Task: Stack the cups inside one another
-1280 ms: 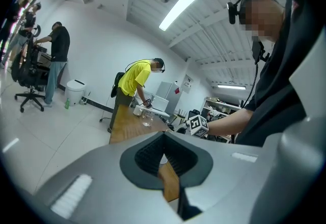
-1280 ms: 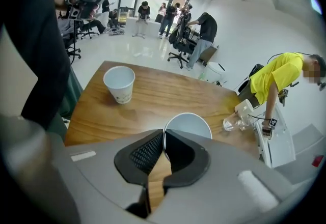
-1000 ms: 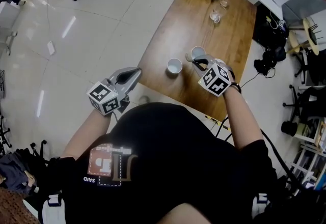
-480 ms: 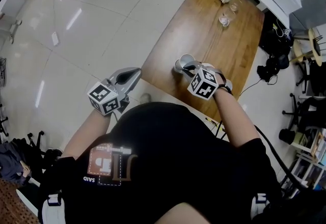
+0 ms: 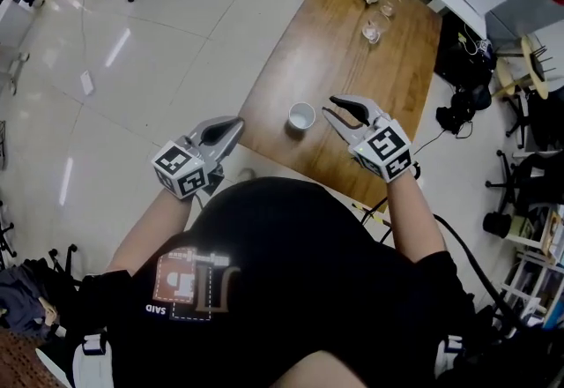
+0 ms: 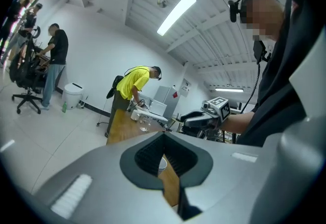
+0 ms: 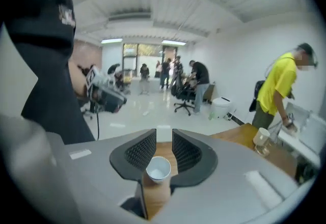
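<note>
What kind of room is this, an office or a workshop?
Probably an open-plan office or lab: a long wooden table on a shiny tiled floor, rolling office chairs, and strip lights under a white ceiling, with several people standing around.

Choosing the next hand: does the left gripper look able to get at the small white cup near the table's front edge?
Probably yes: the left gripper, jaws shut, hangs beside the wooden table, and only bare tabletop lies between it and the small white cup.
</note>
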Tool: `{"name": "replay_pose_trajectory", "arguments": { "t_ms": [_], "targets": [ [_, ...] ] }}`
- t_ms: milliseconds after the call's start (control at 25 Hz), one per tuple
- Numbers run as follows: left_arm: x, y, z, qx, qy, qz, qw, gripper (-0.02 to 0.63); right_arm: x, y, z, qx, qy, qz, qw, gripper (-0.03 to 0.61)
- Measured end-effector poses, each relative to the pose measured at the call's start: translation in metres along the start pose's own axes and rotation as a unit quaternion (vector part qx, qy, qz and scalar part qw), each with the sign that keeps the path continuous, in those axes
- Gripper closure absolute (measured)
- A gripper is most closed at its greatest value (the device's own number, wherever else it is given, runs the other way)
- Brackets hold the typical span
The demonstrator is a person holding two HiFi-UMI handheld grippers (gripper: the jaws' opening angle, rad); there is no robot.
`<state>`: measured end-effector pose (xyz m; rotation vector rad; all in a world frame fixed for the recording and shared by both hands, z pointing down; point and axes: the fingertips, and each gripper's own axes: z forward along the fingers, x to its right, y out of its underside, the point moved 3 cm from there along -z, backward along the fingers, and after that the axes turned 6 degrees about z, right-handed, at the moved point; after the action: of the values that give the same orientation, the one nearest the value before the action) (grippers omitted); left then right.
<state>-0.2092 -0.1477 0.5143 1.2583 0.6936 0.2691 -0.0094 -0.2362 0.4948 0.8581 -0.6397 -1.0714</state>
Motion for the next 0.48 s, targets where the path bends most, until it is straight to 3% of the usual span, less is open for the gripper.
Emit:
{"name": "replay_pose_trajectory", "arguments": {
  "t_ms": [80, 160, 320, 360, 480],
  "targets": [
    [0.007, -0.008, 0.015, 0.000, 0.015, 0.004, 0.9999, 0.612, 0.014, -0.001, -0.047, 0.075, 0.007, 0.094, 0.993, 0.488],
    [0.016, -0.013, 0.031, -0.002, 0.030, 0.008, 0.9995, 0.612, 0.020, 0.023, -0.087, 0.117, 0.014, 0.169, 0.979, 0.502],
    [0.037, -0.012, 0.066, -0.010, 0.066, 0.017, 0.9977, 0.612, 0.016, 0.101, -0.146, 0.159, 0.080, 0.258, 0.950, 0.547],
    [0.041, -0.010, 0.075, -0.012, 0.074, 0.017, 0.9970, 0.612, 0.016, 0.121, -0.158, 0.172, 0.112, 0.280, 0.938, 0.561],
    [0.052, -0.002, 0.095, -0.023, 0.091, 0.009, 0.9955, 0.612, 0.022, 0.178, -0.190, 0.205, 0.222, 0.358, 0.884, 0.565]
  ]
}}
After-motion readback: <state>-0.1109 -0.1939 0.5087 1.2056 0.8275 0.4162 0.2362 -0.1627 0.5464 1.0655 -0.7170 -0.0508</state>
